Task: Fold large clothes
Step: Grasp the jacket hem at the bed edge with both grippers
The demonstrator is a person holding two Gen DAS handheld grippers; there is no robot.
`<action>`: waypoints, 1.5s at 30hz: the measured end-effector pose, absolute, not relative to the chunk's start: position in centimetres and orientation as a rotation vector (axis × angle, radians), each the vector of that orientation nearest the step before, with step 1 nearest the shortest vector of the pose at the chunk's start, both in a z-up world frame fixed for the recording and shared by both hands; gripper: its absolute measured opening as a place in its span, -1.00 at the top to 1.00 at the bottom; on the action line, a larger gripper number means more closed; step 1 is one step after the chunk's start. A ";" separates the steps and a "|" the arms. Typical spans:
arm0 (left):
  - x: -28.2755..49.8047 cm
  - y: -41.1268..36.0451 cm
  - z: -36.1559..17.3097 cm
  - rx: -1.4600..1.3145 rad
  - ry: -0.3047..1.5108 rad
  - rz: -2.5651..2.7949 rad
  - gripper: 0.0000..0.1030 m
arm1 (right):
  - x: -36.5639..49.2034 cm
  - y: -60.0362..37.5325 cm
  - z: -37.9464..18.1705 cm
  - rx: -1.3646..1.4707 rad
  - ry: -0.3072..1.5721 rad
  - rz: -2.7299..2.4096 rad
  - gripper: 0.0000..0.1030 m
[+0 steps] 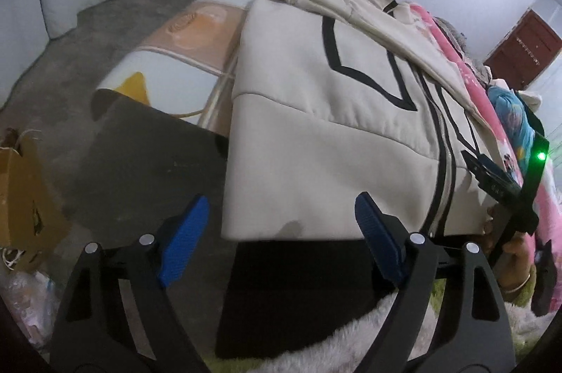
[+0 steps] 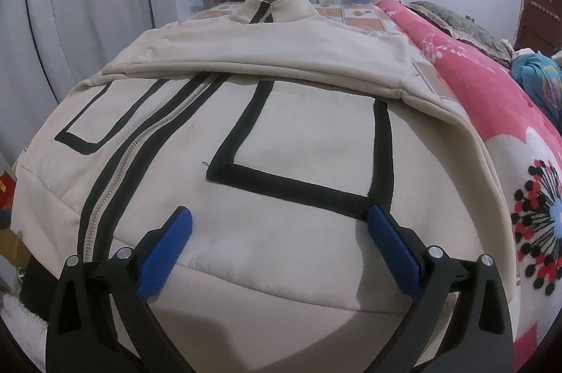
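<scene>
Jacket [image 2: 281, 134] under both wide-spread hand-held grippers — collar [image 2: 272, 8] only from right, cardboard box [image 1: 21, 197] from left.

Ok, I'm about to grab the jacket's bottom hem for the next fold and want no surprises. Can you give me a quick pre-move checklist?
1. Left gripper open: ok.
2. Right gripper open: ok.
3. Jacket lying front up on the bed: ok.
4. Sleeves folded across the chest: ok.
5. Zipper closed along its visible length: ok.
6. Hem free of snags underneath: cannot tell.
</scene>
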State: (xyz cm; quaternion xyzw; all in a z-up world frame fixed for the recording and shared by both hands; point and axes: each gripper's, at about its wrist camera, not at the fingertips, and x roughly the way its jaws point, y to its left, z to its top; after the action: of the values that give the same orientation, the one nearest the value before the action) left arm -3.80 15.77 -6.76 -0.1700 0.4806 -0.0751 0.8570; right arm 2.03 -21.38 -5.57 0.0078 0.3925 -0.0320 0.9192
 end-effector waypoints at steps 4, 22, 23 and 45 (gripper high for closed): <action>-1.7 16.2 -8.5 -0.403 1.050 -0.167 -0.36 | 2.1 -21.4 -5.5 0.016 0.819 -0.067 -0.88; -0.8 14.5 -9.6 -0.314 1.111 -0.243 0.06 | -8.3 -27.3 -3.0 0.268 0.885 -0.082 -0.87; -0.6 14.4 -9.6 -0.312 1.111 -0.250 0.10 | -8.9 -28.1 -3.0 0.304 0.887 -0.100 -0.86; -3.3 14.0 -5.2 -0.146 0.983 -0.328 0.91 | -11.7 -32.1 -5.8 0.692 0.860 -0.016 0.88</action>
State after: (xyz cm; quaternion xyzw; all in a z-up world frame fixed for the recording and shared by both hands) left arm -3.31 14.05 -5.16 -0.0697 0.4693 -0.1566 0.8662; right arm -11.74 -32.11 -5.83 0.3288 0.4086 -0.0076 0.8514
